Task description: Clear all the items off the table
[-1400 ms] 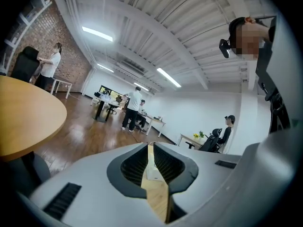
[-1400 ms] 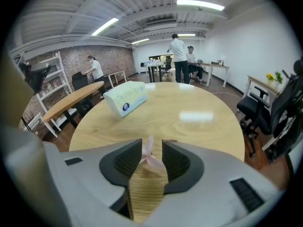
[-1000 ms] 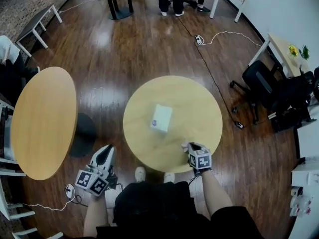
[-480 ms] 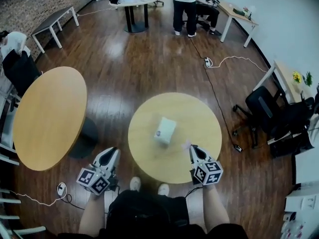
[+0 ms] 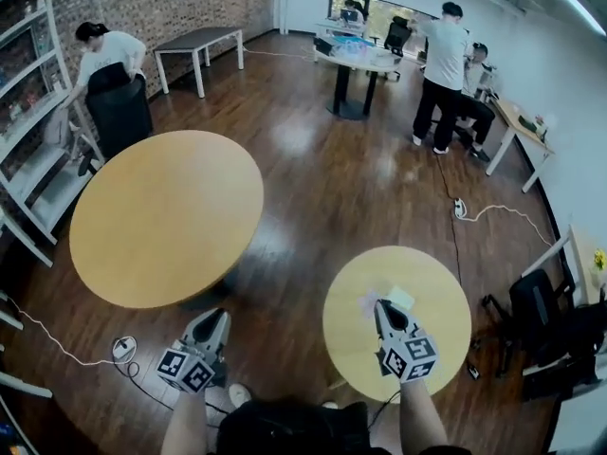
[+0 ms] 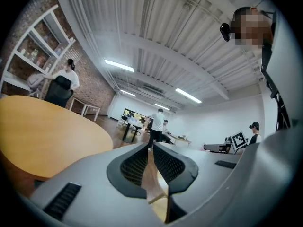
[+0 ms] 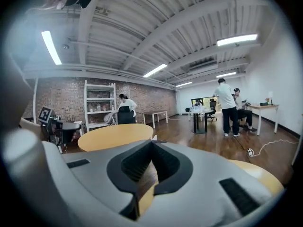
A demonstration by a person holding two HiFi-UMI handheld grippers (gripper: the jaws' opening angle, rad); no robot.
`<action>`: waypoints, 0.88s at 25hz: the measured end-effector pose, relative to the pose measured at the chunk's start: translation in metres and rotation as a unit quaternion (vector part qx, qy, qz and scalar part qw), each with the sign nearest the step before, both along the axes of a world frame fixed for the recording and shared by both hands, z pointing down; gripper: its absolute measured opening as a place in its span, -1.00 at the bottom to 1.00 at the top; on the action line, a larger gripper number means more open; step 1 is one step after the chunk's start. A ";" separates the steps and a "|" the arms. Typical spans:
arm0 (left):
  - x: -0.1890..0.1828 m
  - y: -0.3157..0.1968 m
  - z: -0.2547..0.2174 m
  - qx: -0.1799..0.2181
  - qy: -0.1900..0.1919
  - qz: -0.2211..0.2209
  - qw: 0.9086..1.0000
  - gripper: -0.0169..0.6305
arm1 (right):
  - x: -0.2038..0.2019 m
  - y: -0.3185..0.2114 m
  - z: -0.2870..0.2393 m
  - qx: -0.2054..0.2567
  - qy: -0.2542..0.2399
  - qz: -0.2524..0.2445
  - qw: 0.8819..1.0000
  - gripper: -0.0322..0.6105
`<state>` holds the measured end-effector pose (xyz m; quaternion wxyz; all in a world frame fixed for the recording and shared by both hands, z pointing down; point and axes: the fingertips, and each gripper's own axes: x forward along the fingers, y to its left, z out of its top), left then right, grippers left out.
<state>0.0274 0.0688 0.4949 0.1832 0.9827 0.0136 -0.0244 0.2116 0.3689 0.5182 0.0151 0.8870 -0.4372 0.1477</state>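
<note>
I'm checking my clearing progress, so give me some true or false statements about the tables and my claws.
A white box lies on the small round table. True.
The large round table holds several items. False: nothing shows on it.
The left claw hangs over the small table. False: it is over the floor between the tables.
The right claw is shut on a pale scrap. True, as far as the views show.

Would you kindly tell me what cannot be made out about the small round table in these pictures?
- White box on the small table: head view, partly covered by the right gripper; its details are too small.
- Pale scrap by that gripper's tips: blurred in the head view, a sliver in the right gripper view; held or not, unclear.
</note>
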 end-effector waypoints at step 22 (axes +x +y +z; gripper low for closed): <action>-0.210 -0.350 -0.009 0.027 0.000 -0.324 0.946 -0.82 | -0.001 -0.514 0.018 -0.040 0.046 -0.226 0.972 -0.89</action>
